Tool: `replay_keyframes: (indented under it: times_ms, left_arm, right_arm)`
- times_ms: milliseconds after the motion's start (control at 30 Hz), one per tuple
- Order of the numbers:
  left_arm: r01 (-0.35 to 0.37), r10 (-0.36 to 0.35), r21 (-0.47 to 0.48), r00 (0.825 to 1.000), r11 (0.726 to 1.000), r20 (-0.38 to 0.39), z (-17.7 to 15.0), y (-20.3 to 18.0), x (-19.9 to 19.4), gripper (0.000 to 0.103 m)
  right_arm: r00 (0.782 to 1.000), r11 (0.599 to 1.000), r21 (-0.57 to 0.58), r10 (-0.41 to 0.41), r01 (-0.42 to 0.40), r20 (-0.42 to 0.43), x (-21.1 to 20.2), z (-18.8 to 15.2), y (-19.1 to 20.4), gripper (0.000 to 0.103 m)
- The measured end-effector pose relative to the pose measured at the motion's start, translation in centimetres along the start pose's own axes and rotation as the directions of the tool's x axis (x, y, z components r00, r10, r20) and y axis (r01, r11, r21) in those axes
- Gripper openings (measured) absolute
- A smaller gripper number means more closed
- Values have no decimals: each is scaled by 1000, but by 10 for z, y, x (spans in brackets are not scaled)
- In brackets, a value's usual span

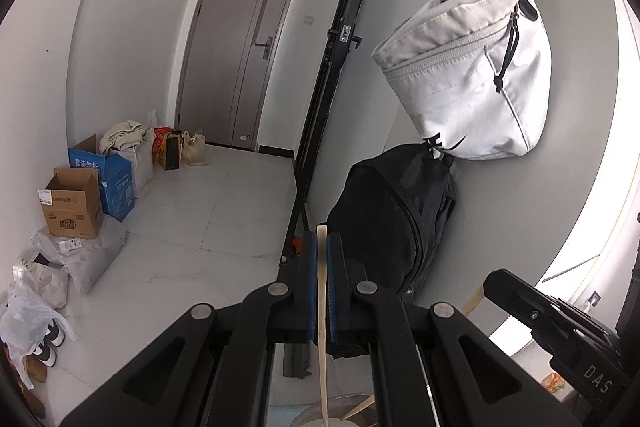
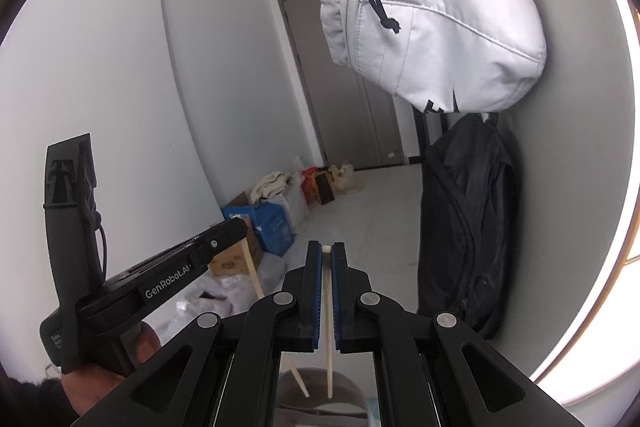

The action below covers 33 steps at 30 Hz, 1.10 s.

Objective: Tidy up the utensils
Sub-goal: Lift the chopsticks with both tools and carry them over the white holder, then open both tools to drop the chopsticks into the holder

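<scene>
a: left wrist view first. my left gripper [image 1: 322,247] has its blue pads clamped on a pale wooden chopstick [image 1: 322,307], thin stick pinched flat between them.

b: which way does it lie?

a: its long axis runs along the fingers. the blunt top pokes out just past the fingertips, and the rest trails back under the gripper toward a grey round dish [image 1: 344,411] at the bottom edge. i can't tell whether the lower tip touches it.

b: and the other hand?

a: in the right wrist view my right gripper [image 2: 326,257] is the same story, pads pressed together on a second chopstick [image 2: 328,319], its end just showing at the fingertips and its length running back and down toward the grey dish [image 2: 296,383].

b: are the two near each other?

a: side by side. the right gripper's view catches the left gripper [image 2: 224,233] off to the left with its chopstick [image 2: 253,277] hanging below it, slanted, and a hand [image 2: 132,351] on the handle. both point out at the room: white pouch bag [image 1: 468,75] on the wall, black backpack [image 1: 396,215] under it, grey door [image 1: 236,47] beyond.

b: so what does the next move turn on?

a: i'd judge neither stick is set down yet. each is held along its fingers, so where it lands depends on tipping the wrist down. no holder shows ahead; the only utensil spot i can see is below and behind the fingertips.
</scene>
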State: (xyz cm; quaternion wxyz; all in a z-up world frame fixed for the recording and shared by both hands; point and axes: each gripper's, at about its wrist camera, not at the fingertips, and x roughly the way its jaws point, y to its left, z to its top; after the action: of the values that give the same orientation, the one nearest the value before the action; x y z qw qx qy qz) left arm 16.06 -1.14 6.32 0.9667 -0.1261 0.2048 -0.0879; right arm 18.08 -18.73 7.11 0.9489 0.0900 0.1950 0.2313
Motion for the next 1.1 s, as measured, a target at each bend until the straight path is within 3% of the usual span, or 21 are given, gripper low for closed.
replay_keyframes:
  times_ms: [167,300,400,500,600,667,733,833,1000,1100]
  left_arm:
    - [78,-78,52,997,996,-9,-17,-1,3,1]
    - [141,-137,64,989,988,-63,-25,0,3,1]
    - [229,-220,38,962,973,-159,-25,2,5,2]
    - [259,-252,-2,939,966,-235,-26,6,6,2]
    - [236,-237,-35,938,971,-252,-23,10,-4,14]
    - [201,-206,-47,949,978,-238,-20,13,-17,43]
    - [167,-174,-50,963,985,-206,-20,15,-26,52]
    - [110,-117,-46,973,993,-197,-16,11,-34,53]
    - [71,-74,-26,980,997,-182,-12,-1,-49,53]
    - [49,-51,-17,984,999,-169,-11,-7,-63,61]
  right_arm:
    - [998,999,16,32,-31,-54,17,-14,-5,4]
    - [995,999,-1,51,-51,-91,21,-28,-1,6]
    - [990,997,21,80,-79,-112,24,-34,-3,7]
    - [990,994,75,82,-74,-117,18,-38,-9,9]
    - [993,990,131,73,-61,-90,2,-40,-18,16]
    - [995,988,148,61,-49,-81,-8,-41,-21,28]
    - [996,987,154,57,-45,-71,-19,-43,-21,31]
    - [997,987,156,40,-30,-59,-36,-44,-18,41]
    - [999,989,146,36,-31,-32,-63,-43,-9,49]
    - [999,990,138,37,-35,-8,-80,-42,-1,54]
